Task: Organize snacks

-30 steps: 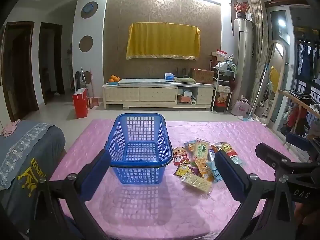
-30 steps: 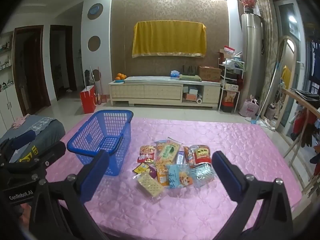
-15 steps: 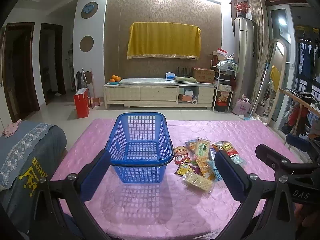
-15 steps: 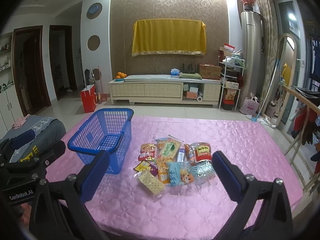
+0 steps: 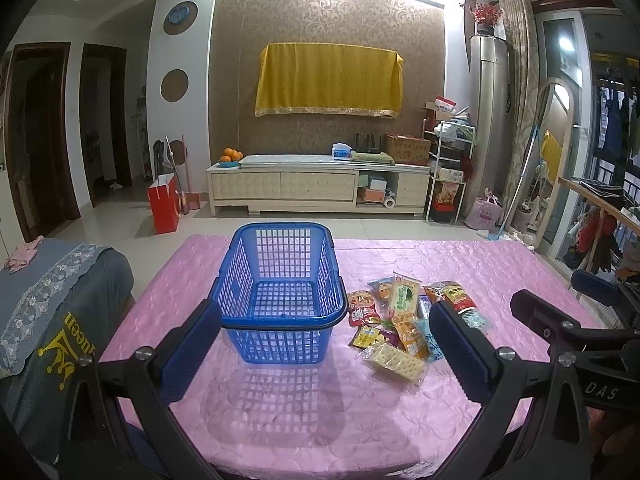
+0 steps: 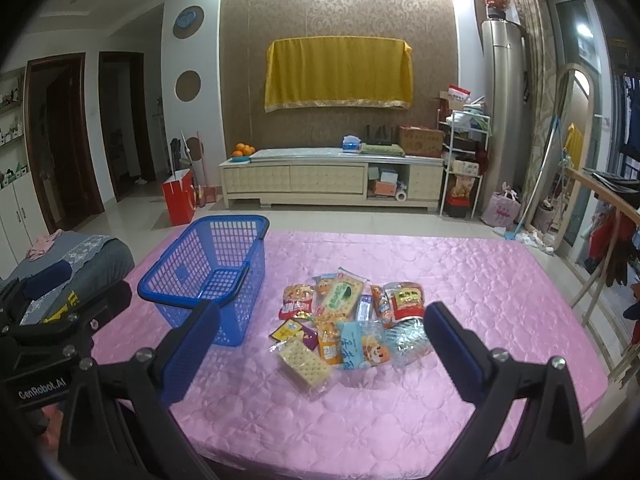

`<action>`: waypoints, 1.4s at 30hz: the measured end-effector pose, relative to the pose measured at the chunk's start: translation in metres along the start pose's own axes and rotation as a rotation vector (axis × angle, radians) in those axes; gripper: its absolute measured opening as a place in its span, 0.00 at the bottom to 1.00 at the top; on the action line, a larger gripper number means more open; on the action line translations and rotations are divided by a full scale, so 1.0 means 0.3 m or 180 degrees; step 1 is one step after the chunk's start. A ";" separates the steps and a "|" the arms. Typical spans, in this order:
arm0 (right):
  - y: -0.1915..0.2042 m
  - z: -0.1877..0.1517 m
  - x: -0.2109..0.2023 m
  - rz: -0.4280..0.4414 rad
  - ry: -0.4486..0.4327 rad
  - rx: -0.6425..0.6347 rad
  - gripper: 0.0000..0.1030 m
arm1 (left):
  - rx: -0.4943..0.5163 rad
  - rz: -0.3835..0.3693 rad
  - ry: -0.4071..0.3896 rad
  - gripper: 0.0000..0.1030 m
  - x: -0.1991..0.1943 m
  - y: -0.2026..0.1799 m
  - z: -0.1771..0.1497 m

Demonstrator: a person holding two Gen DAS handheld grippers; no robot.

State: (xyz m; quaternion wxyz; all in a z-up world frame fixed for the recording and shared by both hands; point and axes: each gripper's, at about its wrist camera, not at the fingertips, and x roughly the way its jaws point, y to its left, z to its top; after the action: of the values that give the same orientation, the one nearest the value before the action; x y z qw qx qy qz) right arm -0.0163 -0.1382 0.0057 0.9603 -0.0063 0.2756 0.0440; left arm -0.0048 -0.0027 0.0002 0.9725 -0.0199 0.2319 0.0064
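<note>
Nearest, the left gripper (image 5: 324, 348) and the right gripper (image 6: 320, 344) both stand wide apart and hold nothing; each hangs above the near edge of the table (image 6: 500, 280), clear of its pink cover. The left one faces the basket (image 5: 280, 296), the right one the snacks (image 6: 352, 320), a division that would suit one side steadying the container while the other picks.

Next out, the snacks lie in one loose overlapping pile on the cover, just right of the basket and not touching it. The cracker pack (image 6: 306, 362) is the nearest piece and lies free at the pile's edge, so it appears the easiest first pick. Behind it lie foil and paper packets, among them a red pack (image 6: 406, 300).

The basket stands upright, empty, its handle folded down along the rim, leaving the mouth open for loading. No snack is in it yet; the task appears to be at its start.

Farthest, a cabinet (image 5: 320, 186) lines the wall.
</note>
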 end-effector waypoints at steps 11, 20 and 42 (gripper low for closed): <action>-0.003 -0.006 0.008 0.0018 0.0031 0.0003 1.00 | -0.0002 -0.0005 0.0047 1.00 0.006 0.004 -0.011; -0.007 -0.006 0.011 0.0002 0.0028 0.0001 1.00 | 0.0023 0.0002 0.0077 1.00 0.010 -0.004 -0.007; -0.017 0.009 0.018 -0.0045 0.0017 -0.0021 1.00 | 0.0060 -0.0023 0.0126 1.00 0.031 -0.030 0.016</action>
State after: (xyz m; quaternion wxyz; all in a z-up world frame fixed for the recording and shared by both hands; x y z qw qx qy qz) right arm -0.0098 -0.1428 0.0051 0.9598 -0.0116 0.2779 0.0382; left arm 0.0058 -0.0114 0.0005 0.9679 -0.0116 0.2511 0.0004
